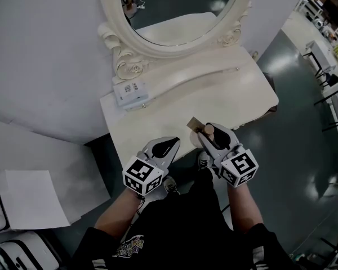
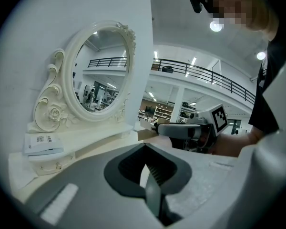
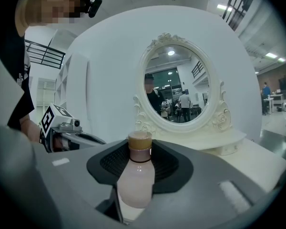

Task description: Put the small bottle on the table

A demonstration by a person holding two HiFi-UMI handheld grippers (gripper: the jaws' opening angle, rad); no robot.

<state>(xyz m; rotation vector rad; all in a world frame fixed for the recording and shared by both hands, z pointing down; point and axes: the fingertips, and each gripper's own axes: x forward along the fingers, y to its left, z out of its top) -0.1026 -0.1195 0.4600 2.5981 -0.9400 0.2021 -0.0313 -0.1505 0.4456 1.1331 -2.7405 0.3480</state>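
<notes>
I am clenching my right hand-held gripper (image 3: 141, 163) on the small pale pink plastic bottle with the tan cap (image 3: 136, 178). The jaws are pressing on its body just below the neck, and the bottle is standing roughly upright. In the head view it is hanging at the front edge of the cream dressing-table surface (image 1: 174, 114), well in front of the oval mirror in the carved cream frame (image 1: 174, 10). I cannot tell whether its base is touching yet. My left hand-held gripper (image 1: 168, 146) is hovering just beside the right one, jaws pressing together on nothing. A white paper box (image 1: 129, 93) is lying at the mirror's foot, well apart from the bottle. I am judging the bottle light and fairly stiff, with smooth sides that could slip or pivot and a narrow base that could tip, so I am favouring this hold on the upper body until the base is sitting flat
</notes>
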